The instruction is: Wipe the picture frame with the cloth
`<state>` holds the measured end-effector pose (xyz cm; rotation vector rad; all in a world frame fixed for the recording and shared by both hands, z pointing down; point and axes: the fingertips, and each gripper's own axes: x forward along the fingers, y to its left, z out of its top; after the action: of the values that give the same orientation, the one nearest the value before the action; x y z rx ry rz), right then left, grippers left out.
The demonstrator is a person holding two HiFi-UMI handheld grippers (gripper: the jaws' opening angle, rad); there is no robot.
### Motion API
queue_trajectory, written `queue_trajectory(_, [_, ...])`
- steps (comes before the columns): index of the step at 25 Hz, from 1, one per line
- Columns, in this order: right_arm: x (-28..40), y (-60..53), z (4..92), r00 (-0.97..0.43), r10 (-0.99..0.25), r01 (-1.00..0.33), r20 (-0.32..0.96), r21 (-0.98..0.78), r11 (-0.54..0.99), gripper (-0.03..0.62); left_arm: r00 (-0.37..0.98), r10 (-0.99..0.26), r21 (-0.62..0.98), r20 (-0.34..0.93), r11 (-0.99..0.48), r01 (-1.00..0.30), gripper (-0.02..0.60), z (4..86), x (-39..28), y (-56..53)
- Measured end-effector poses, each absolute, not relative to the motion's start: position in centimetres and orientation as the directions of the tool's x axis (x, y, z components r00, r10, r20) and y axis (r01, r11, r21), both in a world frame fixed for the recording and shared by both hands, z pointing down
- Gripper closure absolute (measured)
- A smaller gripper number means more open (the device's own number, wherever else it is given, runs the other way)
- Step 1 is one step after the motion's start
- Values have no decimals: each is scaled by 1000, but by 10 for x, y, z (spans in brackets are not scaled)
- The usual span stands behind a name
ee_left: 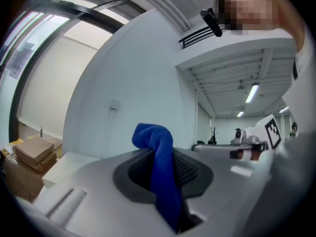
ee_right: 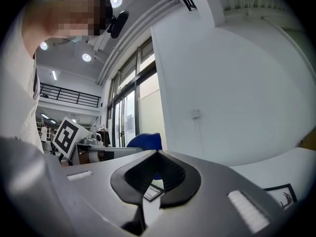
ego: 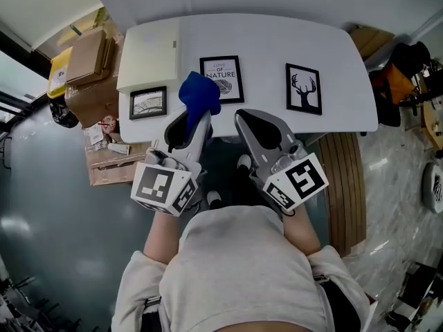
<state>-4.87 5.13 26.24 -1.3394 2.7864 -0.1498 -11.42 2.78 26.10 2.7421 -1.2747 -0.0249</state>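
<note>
Three picture frames lie on the white table (ego: 277, 40): a small one (ego: 147, 103) at the left, a lettered one (ego: 221, 79) in the middle and a deer print (ego: 303, 88) at the right. My left gripper (ego: 199, 116) is shut on a blue cloth (ego: 199, 93), which bunches up over the table's near edge between the small and middle frames. In the left gripper view the cloth (ee_left: 158, 167) hangs pinched between the jaws of the left gripper (ee_left: 165, 181). My right gripper (ego: 243, 118) hovers at the table's near edge, shut with nothing in it (ee_right: 150, 181).
A cream flat box (ego: 149, 54) lies on the table's left end. Cardboard boxes (ego: 90, 68) are stacked on the floor to the left. Bags (ego: 401, 75) and clutter stand to the right of the table. The person's torso fills the lower head view.
</note>
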Motion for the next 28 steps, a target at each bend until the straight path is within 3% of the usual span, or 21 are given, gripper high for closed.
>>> queue_trajectory(28, [36, -122, 269, -758, -652, -645, -9, -137, 752, 592, 484, -873, 98, 65, -477, -873, 515, 269, -35, -129])
